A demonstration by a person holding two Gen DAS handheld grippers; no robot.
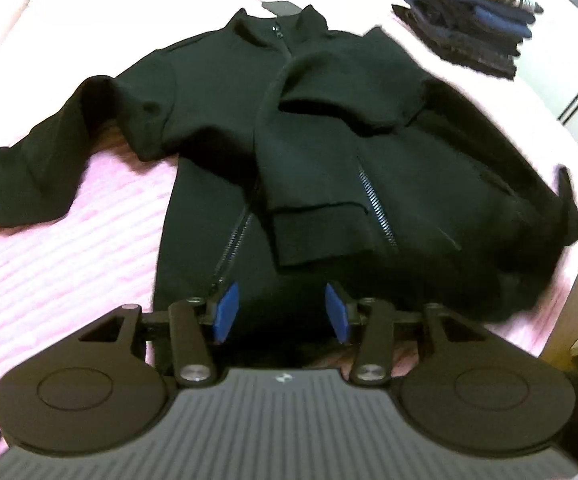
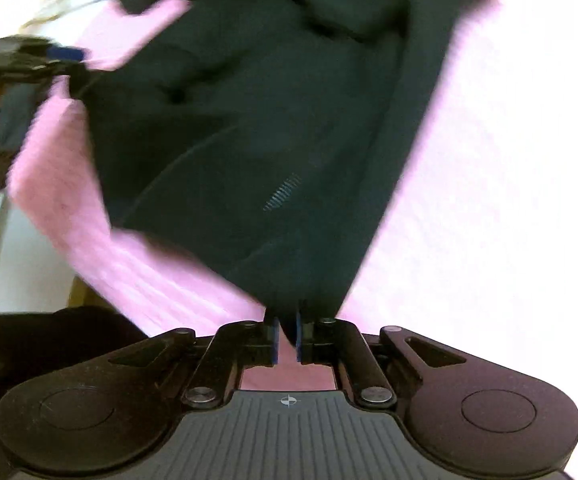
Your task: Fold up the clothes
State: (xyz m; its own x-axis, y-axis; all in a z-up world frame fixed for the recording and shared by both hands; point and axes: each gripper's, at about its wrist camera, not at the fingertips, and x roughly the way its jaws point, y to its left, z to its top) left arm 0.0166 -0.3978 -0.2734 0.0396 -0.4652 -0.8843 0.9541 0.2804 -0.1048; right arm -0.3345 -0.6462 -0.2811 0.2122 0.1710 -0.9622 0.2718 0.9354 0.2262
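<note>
Your left gripper point(image 1: 283, 312) has blue pads point(image 1: 227, 312) on black fingers, each carried by flat black link bars with round silver pivot screws point(image 1: 194, 372). Two black round discs flank a grey ribbed housing point(image 1: 285, 420) that bears a small white mark. Your right gripper point(image 2: 287, 338) is built the same: blue pads point(image 2: 298, 336), black link bars, silver screws, and a white crosshair mark point(image 2: 288, 401) on its grey ribbed housing.

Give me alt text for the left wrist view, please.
A black zip-up jacket lies spread on a pink bedcover, one sleeve folded across its chest. The left gripper hovers at the hem, jaws open. A stack of folded clothes sits at the far right.
</note>
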